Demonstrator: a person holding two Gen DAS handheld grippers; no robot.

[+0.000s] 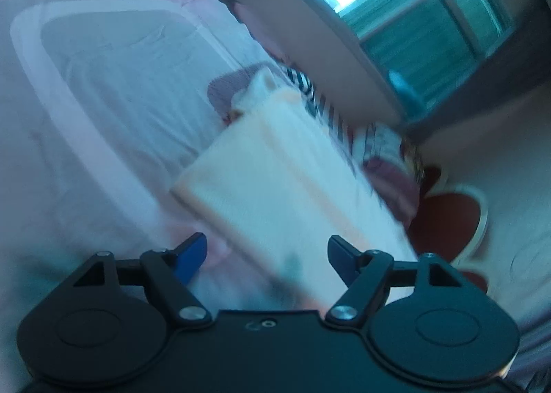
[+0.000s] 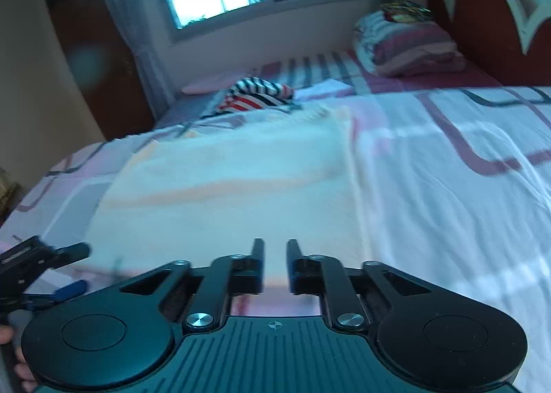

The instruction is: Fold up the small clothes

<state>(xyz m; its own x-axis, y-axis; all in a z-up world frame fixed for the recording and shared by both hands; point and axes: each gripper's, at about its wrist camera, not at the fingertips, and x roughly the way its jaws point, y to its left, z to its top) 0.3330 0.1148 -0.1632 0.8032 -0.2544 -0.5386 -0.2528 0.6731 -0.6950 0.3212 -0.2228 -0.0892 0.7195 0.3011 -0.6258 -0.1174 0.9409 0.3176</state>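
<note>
Left jaws gape wide, right jaws nearly closed, gripping nothing, over cream cloth (image 2: 224, 179).

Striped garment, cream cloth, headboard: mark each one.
striped garment (image 2: 256, 93): right wrist view, middle of the bunched stripes.
cream cloth (image 2: 227, 179): right wrist view, flat centre.
headboard (image 2: 482, 18): right wrist view, dark red panel.
</note>
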